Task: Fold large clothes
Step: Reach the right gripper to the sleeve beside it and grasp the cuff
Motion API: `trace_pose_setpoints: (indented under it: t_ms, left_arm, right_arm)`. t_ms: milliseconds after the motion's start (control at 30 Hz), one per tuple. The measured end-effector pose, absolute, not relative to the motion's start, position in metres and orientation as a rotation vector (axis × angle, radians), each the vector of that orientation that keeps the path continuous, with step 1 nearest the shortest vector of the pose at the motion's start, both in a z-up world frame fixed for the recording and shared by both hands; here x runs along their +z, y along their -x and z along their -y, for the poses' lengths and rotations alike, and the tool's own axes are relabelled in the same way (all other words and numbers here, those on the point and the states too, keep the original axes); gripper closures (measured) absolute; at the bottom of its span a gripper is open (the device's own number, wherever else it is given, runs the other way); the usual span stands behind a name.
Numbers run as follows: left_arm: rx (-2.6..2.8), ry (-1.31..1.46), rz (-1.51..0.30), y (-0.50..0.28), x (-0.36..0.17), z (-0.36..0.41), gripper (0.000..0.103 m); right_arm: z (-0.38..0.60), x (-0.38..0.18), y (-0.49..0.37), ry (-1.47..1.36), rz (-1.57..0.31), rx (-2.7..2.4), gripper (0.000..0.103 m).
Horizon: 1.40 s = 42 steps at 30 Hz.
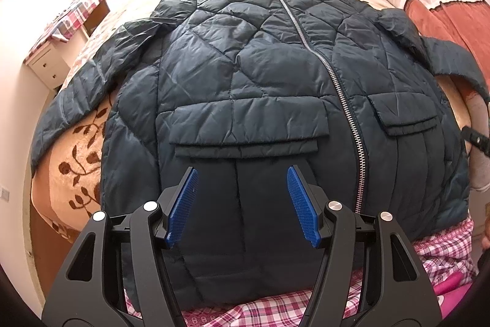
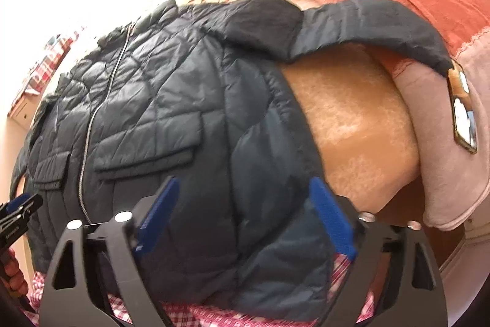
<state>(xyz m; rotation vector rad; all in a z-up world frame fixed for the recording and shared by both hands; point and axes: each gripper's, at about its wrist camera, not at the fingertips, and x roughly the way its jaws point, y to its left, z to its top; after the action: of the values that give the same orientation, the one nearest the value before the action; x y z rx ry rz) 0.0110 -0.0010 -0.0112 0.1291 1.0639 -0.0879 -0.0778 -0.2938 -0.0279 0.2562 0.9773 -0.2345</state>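
Across the bed's near edge, left view: dark teal quilted zip jacket flat, front up, on floral blanket; left gripper spread above hem. Right view: right gripper spread over jacket's side hem; phone near bed's right edge.

No legible text, labels, brands or numbers in either view. Faint pale lettering on the black body of the left gripper at the left edge of the right wrist view; too small and blurred to read
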Motion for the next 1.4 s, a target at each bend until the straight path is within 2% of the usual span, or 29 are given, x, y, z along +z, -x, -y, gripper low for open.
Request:
trace_pose_setpoints:
  t_ms: [133,200,1033,1400]
  left_arm:
    - [-0.084,-0.134,-1.066,-0.012,-0.011,0.001,0.042]
    - [-0.081,-0.136,-1.066,-0.012,-0.011,0.001,0.042]
    - [-0.073,-0.157,-1.076,-0.016,-0.012,0.002,0.042]
    - [-0.057,-0.176,-1.07,-0.014,-0.006,0.006,0.042]
  right_arm:
    - [0.314,-0.022,0.076,-0.291,-0.95,-0.266,0.025]
    - [0.321,-0.022,0.076,-0.308,-0.945,-0.273,0.03]
    - [0.389,-0.009,0.06,-0.404,-0.856,-0.381,0.033]
    - [0.452,-0.001,0.035,-0.603,-0.769,-0.451,0.033]
